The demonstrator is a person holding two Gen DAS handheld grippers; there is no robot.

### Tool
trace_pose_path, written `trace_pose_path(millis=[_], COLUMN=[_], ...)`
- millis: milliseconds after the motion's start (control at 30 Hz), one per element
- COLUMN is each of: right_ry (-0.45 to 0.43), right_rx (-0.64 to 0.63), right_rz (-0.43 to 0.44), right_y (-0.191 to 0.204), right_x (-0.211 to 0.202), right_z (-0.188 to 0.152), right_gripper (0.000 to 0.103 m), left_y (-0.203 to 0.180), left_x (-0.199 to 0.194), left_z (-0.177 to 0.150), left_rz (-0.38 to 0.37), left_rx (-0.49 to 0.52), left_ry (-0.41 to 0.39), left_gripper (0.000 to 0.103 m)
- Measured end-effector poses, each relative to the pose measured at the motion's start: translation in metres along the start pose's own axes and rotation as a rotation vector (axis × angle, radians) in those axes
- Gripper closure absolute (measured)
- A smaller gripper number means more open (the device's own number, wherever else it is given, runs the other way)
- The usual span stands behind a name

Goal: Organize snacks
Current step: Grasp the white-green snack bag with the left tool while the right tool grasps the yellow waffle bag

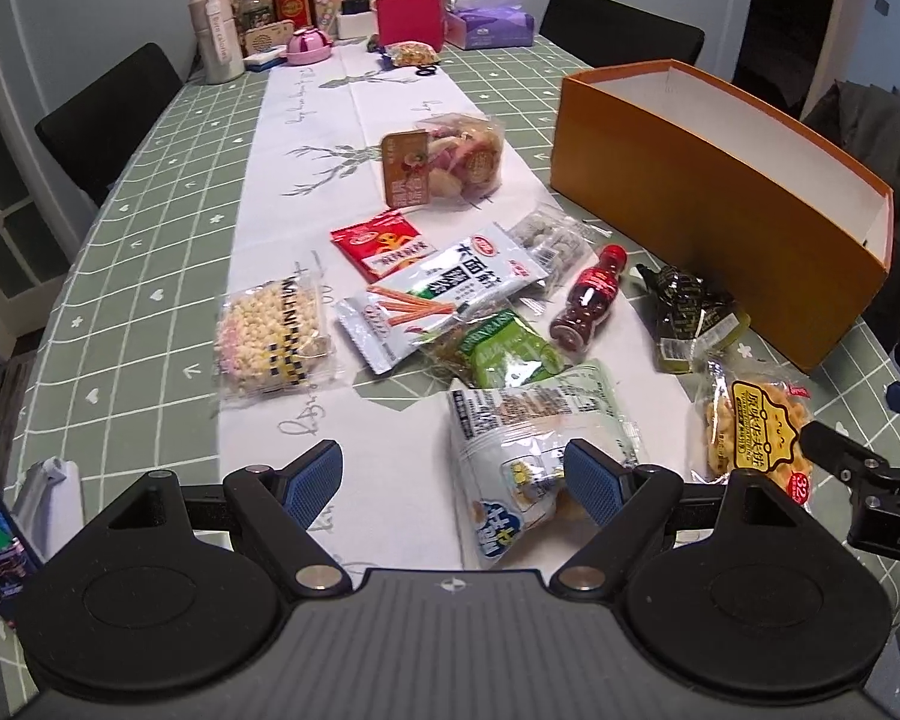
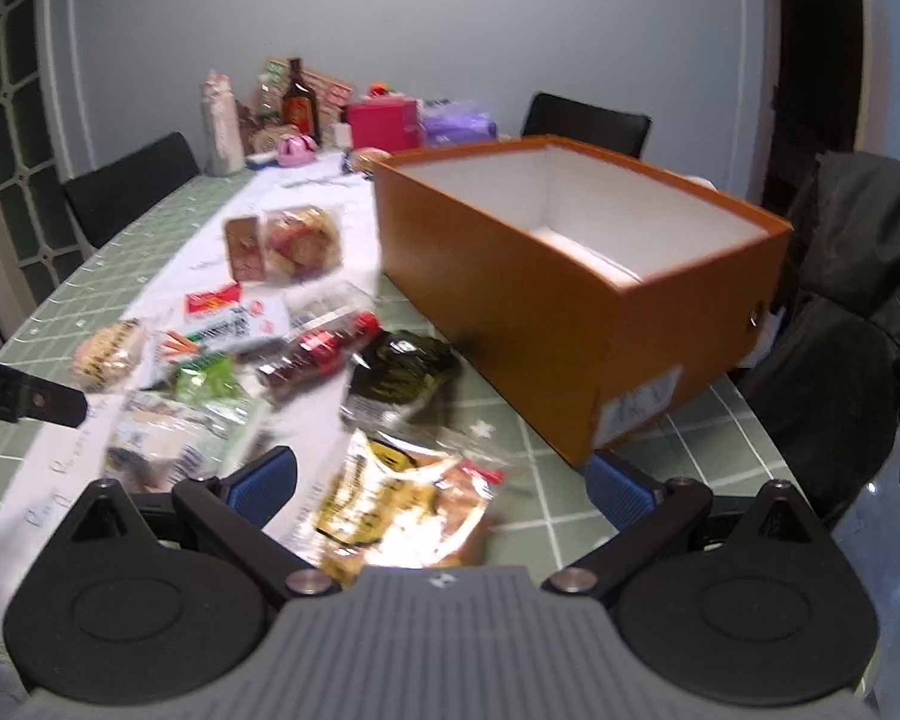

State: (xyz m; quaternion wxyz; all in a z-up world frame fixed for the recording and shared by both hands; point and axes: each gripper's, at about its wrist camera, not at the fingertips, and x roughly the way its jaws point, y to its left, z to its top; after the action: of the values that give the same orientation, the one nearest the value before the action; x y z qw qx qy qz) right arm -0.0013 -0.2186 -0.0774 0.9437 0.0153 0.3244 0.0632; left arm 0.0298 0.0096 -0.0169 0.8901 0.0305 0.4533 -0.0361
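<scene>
Ahead, scattered snack packets [image 1: 450, 294] crowd beside the orange box [image 1: 720, 204].

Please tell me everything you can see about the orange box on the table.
The open orange cardboard box is long and rectangular, white inside, lidless, and appears empty. It stands upright on the green checked tablecloth, to the right of the scattered snacks. One end carries a white label. A dark green snack packet lies close against its long side.

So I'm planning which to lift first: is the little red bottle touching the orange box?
Apart. The left wrist view shows green tablecloth between the red bottle and the orange box.
</scene>
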Motion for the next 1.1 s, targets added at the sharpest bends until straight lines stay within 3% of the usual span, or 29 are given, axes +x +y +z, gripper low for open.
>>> trace_pose_path(millis=[200, 367, 667, 833, 1100], right_ry=[0.061, 0.080, 0.161, 0.165, 0.158], right_rx=[0.046, 0.060, 0.100, 0.043, -0.057], right_rz=[0.004, 0.010, 0.048, 0.047, 0.018], right_y=[-0.002, 0.003, 0.010, 0.023, 0.034], right_x=[0.017, 0.027, 0.055, 0.062, 0.069], right_z=[-0.009, -0.010, -0.014, -0.015, -0.016], right_gripper=[0.003, 0.003, 0.003, 0.003, 0.003], left_y=[-0.022, -0.028, -0.028, -0.026, -0.035], left_x=[0.011, 0.022, 0.051, 0.061, 0.072], left_z=[0.007, 0.012, 0.009, 0.006, 0.005], left_rz=[-0.011, -0.051, -0.045, -0.064, -0.048], left_rx=[0.085, 0.048, 0.024, -0.006, 0.037], left_ry=[-0.032, -0.006, 0.079, 0.102, 0.150], left_gripper=[0.005, 0.005, 0.005, 0.004, 0.000])
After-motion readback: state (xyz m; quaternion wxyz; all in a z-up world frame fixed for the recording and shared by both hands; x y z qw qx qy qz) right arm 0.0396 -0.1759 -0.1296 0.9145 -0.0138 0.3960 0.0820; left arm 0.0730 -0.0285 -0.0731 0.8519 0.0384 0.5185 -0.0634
